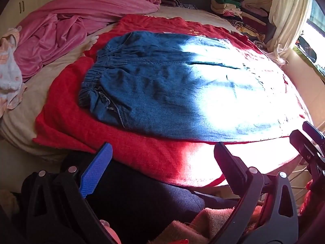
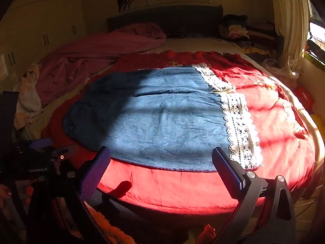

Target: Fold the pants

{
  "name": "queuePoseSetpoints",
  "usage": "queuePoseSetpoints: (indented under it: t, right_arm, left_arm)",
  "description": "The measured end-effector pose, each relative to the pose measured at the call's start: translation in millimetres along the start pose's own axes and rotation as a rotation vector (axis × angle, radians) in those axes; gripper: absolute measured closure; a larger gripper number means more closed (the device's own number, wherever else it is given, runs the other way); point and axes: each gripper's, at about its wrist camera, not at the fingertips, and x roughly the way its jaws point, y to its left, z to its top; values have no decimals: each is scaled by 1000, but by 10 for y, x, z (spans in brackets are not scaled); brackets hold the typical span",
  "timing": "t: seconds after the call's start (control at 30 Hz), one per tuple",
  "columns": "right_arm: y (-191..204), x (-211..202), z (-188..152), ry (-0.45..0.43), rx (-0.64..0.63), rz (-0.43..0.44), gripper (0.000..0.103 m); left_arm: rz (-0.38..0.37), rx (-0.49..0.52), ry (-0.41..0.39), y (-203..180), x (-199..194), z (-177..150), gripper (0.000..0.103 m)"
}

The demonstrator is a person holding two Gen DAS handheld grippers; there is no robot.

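Observation:
Blue denim pants (image 1: 162, 85) lie flat on a red blanket (image 1: 67, 113) spread over the bed. In the left wrist view the gathered elastic waistband (image 1: 91, 81) is at the left and the legs run right into bright sunlight. The right wrist view shows the same pants (image 2: 162, 118), with white lace hems (image 2: 237, 122) at the right. My left gripper (image 1: 162, 168) hovers open and empty over the blanket's near edge, short of the pants. My right gripper (image 2: 162, 170) is also open and empty, at the near edge by the hem end. Each gripper shows at the edge of the other's view.
A crumpled pink blanket (image 1: 67, 24) and a pale garment (image 1: 10, 71) lie at the bed's left. Stacked folded clothes (image 1: 239, 14) sit at the back right beside a cream curtain (image 1: 288, 16) and a window. Wardrobe doors (image 2: 40, 30) stand at the left. Dark cloth (image 1: 142, 199) lies below the left gripper.

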Motion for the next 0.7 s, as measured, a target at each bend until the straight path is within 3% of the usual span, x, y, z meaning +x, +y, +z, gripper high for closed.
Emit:
queuePoseSetpoints:
  t: [0.7]
  right_arm:
    - [-1,9,7,5,0,-3,4]
  left_arm:
    - [4,6,-12,-11,-6,3,9]
